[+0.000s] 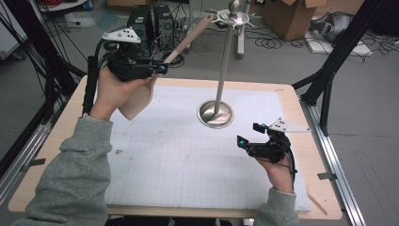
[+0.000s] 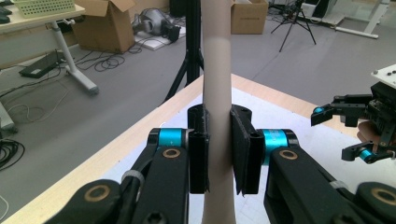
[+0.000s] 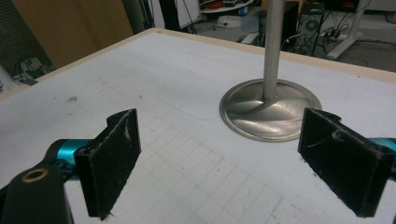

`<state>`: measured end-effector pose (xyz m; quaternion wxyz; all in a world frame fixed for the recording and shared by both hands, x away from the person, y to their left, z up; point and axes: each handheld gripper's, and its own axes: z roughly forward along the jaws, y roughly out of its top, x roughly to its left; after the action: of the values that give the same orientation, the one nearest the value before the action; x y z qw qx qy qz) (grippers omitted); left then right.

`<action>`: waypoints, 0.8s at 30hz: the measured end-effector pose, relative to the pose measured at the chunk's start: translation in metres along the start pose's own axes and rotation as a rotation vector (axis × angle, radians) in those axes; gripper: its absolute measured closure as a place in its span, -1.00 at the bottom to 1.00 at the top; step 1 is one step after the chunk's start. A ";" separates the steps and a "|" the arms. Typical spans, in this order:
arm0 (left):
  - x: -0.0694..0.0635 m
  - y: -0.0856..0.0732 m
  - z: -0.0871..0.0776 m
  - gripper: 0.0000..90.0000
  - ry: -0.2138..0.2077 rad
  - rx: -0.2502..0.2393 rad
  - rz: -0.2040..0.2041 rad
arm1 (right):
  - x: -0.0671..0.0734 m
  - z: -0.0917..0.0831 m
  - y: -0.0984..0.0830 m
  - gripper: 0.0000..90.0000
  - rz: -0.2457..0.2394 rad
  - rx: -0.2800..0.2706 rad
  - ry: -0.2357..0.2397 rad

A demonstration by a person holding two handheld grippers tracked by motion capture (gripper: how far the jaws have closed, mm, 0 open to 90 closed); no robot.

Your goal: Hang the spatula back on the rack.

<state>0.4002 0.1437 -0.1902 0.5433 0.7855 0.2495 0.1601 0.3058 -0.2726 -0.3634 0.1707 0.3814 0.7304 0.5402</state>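
A beige spatula (image 1: 139,98) slants from its wide blade by the left hand up to its handle tip, which lies against the top disc of a metal stand (image 1: 225,61). My left gripper (image 1: 157,68) is shut on the spatula's handle (image 2: 215,60), with both pads pressed on its sides in the left gripper view (image 2: 218,121). The stand rises from a round base (image 1: 215,114) at the middle of the mat. My right gripper (image 1: 249,134) hovers low to the right of that base, open, with nothing between its pads (image 3: 224,158); the base (image 3: 271,109) lies ahead of it.
A white gridded mat (image 1: 188,160) covers the wooden tabletop (image 1: 56,141). Black frame posts (image 1: 329,70) stand at the table's far corners. Cardboard boxes (image 1: 287,14), cables and computer cases sit on the floor beyond. My right gripper (image 2: 338,133) shows at the far right of the left gripper view.
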 end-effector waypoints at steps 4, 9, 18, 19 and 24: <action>0.001 0.000 0.002 0.73 -0.002 0.000 0.002 | -0.001 0.000 0.000 -0.73 -0.004 0.000 -0.002; 0.000 -0.001 0.005 0.73 -0.012 0.008 0.000 | -0.001 0.000 0.000 -0.73 0.001 0.004 -0.003; 0.000 -0.005 0.008 0.73 -0.020 0.018 -0.006 | 0.000 0.001 0.000 -0.73 0.005 0.007 -0.003; 0.000 -0.006 0.008 0.73 -0.020 0.019 -0.008 | -0.001 0.001 0.000 -0.73 -0.003 0.005 -0.002; 0.003 -0.010 0.010 0.73 -0.029 0.025 -0.015 | 0.000 0.002 0.000 -0.73 -0.002 0.007 -0.002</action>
<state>0.4055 0.1401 -0.2029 0.5383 0.7925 0.2494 0.1413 0.3068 -0.2718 -0.3643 0.1707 0.3820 0.7325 0.5370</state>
